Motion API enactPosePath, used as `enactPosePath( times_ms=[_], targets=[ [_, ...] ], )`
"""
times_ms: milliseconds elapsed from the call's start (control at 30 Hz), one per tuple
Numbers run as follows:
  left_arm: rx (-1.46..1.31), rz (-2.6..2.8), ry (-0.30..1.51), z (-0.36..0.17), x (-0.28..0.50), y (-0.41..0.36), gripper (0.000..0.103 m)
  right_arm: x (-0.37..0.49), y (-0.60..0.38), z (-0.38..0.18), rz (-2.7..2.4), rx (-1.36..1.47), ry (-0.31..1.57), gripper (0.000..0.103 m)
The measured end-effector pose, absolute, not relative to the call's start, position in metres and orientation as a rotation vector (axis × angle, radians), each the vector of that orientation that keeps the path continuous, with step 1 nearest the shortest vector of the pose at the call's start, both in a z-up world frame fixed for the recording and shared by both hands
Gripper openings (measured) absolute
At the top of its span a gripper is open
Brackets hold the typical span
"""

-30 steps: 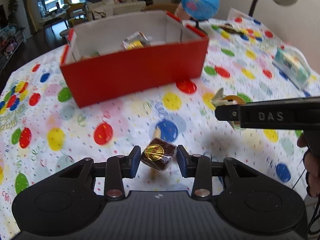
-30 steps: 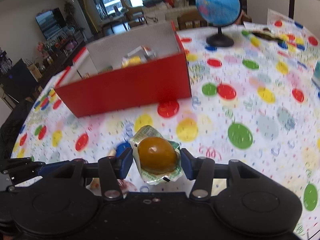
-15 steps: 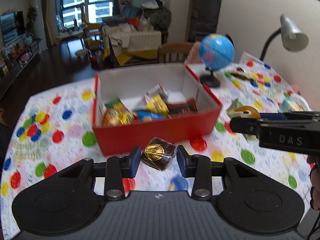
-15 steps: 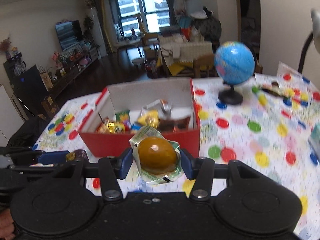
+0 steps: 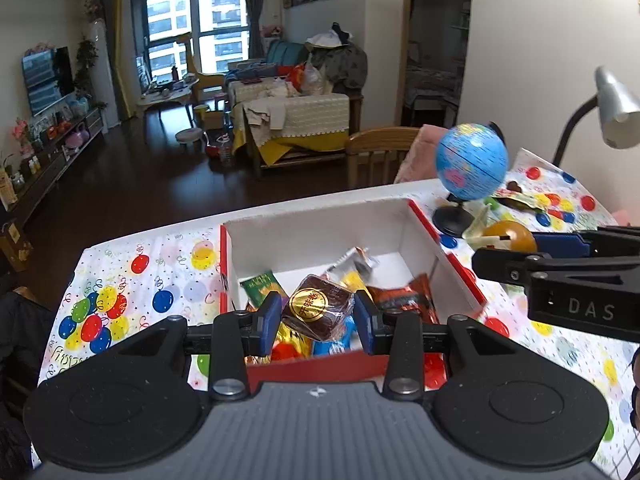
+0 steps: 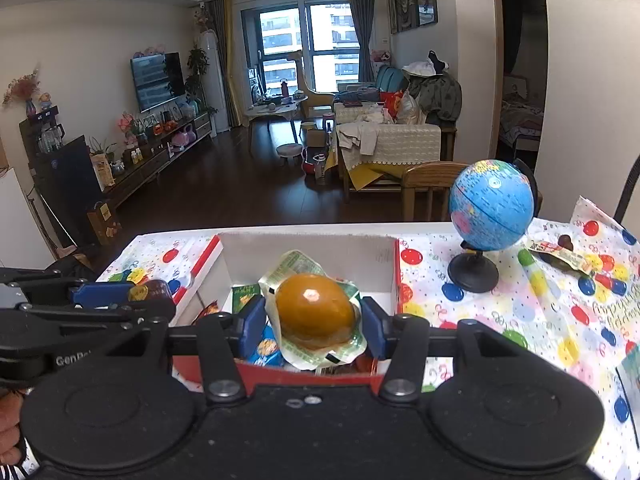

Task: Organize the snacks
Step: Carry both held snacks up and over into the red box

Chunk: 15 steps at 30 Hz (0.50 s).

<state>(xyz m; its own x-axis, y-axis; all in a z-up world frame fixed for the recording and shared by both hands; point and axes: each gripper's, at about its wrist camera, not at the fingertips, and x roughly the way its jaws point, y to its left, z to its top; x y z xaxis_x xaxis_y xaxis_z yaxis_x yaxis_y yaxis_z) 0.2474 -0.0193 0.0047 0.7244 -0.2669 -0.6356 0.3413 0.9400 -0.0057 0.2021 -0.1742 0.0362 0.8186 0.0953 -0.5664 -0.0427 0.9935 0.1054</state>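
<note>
Snacks held number two: the left gripper (image 5: 316, 314) is clamped on one brown cake (image 5: 318, 307) with a gold sticker, and the right gripper (image 6: 314, 322) is clamped on one orange jelly cup (image 6: 316, 310). Both hang above the one red box (image 5: 332, 366), where several more wrapped snacks (image 5: 404, 300) lie piled. One globe (image 6: 491, 205) stands on the balloon-print tablecloth (image 6: 540, 320) right of the box.

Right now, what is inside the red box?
The red box holds loose wrapped snacks: a green packet, a dark red packet and a blue one. The two held snacks and gripper fingers cover the front of the pile.
</note>
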Motion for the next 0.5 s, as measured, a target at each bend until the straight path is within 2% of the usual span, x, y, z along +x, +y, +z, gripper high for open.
enactPosePath(
  times_ms=[500],
  targets=[
    [0.123,-0.254,0.792,-0.028,0.335,-0.029,0.039,0.273,-0.19,-0.007,0.064,0.076,0.707,0.05]
  ],
)
